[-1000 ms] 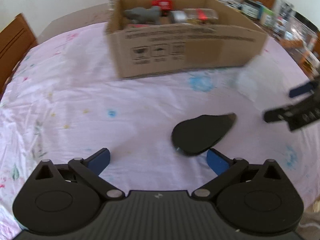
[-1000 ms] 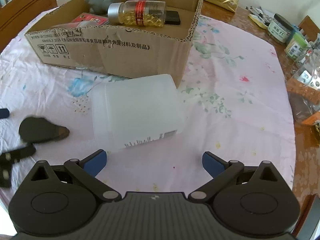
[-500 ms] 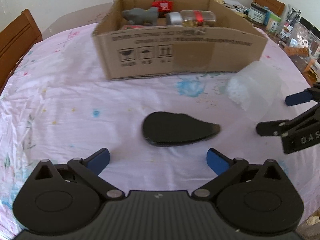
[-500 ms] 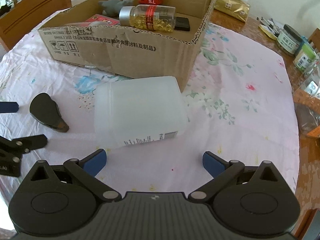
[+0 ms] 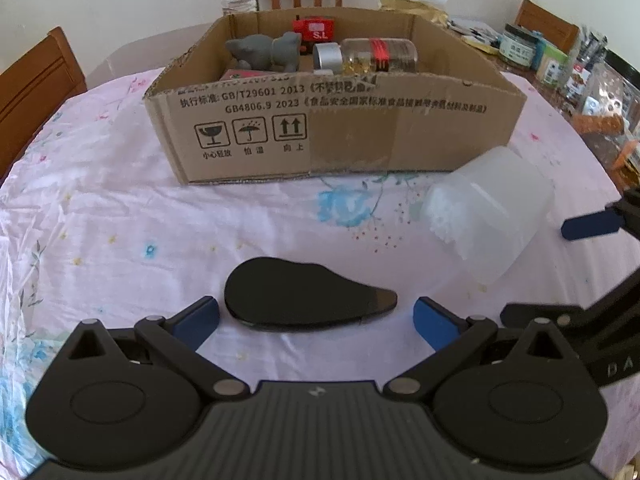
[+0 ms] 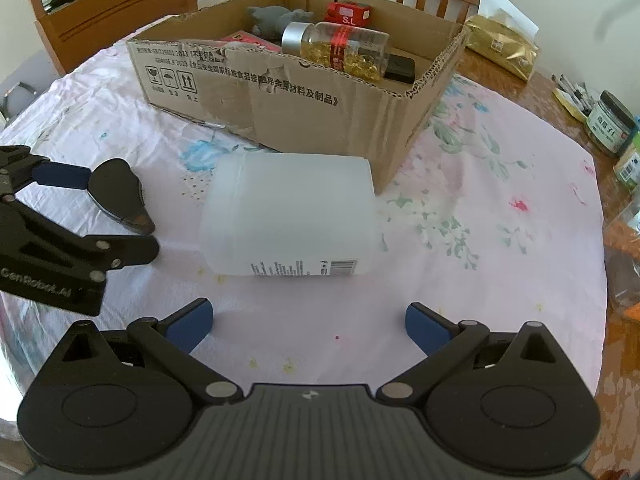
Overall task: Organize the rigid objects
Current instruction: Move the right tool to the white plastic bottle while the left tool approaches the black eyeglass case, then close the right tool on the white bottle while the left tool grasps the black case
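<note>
A flat black teardrop-shaped object (image 5: pixel 304 298) lies on the tablecloth right in front of my open left gripper (image 5: pixel 316 320), between its blue fingertips; it also shows in the right wrist view (image 6: pixel 118 194). A translucent white plastic container (image 6: pixel 288 220) lies on its side just ahead of my open, empty right gripper (image 6: pixel 308 322); the left wrist view shows it too (image 5: pixel 488 212). An open cardboard box (image 5: pixel 340 136) behind them holds a grey toy (image 5: pixel 264 52), a capsule bottle (image 5: pixel 368 56) and a red box (image 5: pixel 314 32).
The round table has a pink floral cloth (image 5: pixel 100 208). Jars and packets (image 5: pixel 560 60) crowd the right edge. A gold bag (image 6: pixel 500 46) lies behind the box. Wooden chairs (image 6: pixel 108 8) stand around the table.
My left gripper has swung to face the black object, which now sits centred and closer between its fingertips. My right gripper has drawn nearer to the white container. Both stay open.
</note>
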Available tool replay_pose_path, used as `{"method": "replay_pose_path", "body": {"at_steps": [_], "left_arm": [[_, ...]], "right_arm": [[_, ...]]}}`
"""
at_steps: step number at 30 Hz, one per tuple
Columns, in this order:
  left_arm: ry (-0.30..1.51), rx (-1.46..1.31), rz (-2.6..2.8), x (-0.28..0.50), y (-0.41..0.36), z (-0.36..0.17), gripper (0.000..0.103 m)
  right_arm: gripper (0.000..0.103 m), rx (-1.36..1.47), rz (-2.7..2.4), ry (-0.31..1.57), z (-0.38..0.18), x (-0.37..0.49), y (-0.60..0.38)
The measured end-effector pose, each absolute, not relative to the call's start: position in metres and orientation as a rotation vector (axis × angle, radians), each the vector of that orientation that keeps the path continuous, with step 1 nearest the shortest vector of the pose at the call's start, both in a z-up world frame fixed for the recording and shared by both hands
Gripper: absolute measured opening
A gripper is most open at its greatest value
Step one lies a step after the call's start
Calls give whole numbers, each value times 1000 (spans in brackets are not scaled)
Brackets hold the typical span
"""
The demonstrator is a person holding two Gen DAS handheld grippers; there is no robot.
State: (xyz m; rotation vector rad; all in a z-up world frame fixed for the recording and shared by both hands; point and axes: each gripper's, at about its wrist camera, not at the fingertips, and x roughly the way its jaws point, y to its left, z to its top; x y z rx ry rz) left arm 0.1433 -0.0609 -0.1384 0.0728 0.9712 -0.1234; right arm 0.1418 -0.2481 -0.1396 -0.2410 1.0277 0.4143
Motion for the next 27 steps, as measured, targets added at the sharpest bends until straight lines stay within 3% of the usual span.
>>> {"method": "replay_pose_path", "body": {"at_steps": [8,12,27], "left_arm": [[947,85,-152,146,-61,-139,102],[931,91,-163,143,-59,-136,90],[944,66,-99,142,-21,-135,91]], "right_arm": [[103,-244,425,1022,-140,141,-249],[103,-244,424,1022,-140,141,-249],[103,-260,431,1063,-140,171,-229]]}}
